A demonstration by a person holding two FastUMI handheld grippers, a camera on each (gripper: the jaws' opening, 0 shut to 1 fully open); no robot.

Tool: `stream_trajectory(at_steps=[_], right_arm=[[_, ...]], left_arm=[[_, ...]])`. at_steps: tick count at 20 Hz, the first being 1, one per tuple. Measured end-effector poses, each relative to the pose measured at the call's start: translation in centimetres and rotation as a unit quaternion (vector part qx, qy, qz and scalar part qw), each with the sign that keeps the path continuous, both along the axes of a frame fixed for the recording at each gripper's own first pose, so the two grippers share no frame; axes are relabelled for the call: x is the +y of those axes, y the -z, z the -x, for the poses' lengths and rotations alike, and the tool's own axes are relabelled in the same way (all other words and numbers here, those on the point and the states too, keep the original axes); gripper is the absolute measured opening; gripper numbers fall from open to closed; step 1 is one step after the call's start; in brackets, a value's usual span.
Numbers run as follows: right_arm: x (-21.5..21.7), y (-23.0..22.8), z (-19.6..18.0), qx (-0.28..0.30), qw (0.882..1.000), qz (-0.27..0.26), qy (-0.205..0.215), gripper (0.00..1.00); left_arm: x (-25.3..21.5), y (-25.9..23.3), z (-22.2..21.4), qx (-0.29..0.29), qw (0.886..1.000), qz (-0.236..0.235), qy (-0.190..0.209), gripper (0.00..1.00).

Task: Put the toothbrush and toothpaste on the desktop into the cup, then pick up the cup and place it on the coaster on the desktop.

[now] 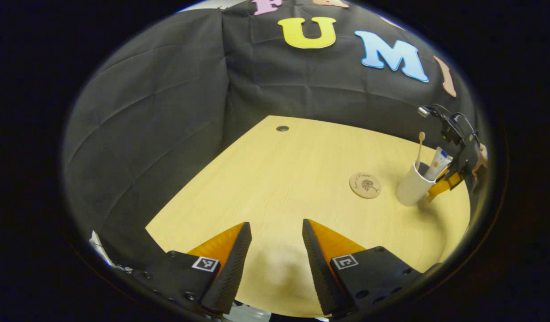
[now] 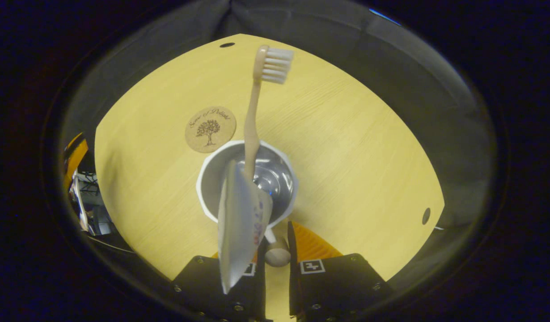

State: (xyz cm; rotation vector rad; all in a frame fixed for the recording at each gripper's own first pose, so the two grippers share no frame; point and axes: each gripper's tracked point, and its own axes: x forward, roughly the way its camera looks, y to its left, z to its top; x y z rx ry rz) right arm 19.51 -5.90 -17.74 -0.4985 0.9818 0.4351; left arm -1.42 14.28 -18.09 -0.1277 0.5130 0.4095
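- Cup (image 2: pixel 247 185) on bench (image 2: pixel 346 147), beside coaster (image 2: pixel 210 129); holds toothbrush (image 2: pixel 255 112), bristles up, and toothpaste (image 2: pixel 241 221), leaning.
- Right claw (image 2: pixel 275 243) narrowly parted at cup rim; grip cannot tell.
- Left claw (image 1: pixel 277 250) wide apart, nothing held.

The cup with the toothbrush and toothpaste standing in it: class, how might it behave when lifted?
The cup looks rigid, so it should hold shape. The toothbrush and toothpaste stick up well above its rim, so it may be top-heavy and tip if tilted. Both lean loosely, probably shifting.
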Motion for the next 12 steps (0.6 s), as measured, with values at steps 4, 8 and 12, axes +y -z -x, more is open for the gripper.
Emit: stream_trajectory(at_steps=[4,8,12], right_arm=[[0.26,-0.25,0.11,-0.003,1.0,-0.019,0.015,0.17],[0.48,-0.72,0.41,-0.011,0.999,-0.028,0.021,0.13],[0.89,-0.43,0.76,-0.009,0.998,-0.047,0.032,0.13]], left_arm=[[0.17,0.0,-0.04,-0.002,1.0,0.0,-0.002,0.77],[0.26,0.05,0.0,-0.004,1.0,0.002,-0.005,0.77],[0.32,-0.07,-0.03,-0.004,1.0,0.003,-0.007,0.77]])
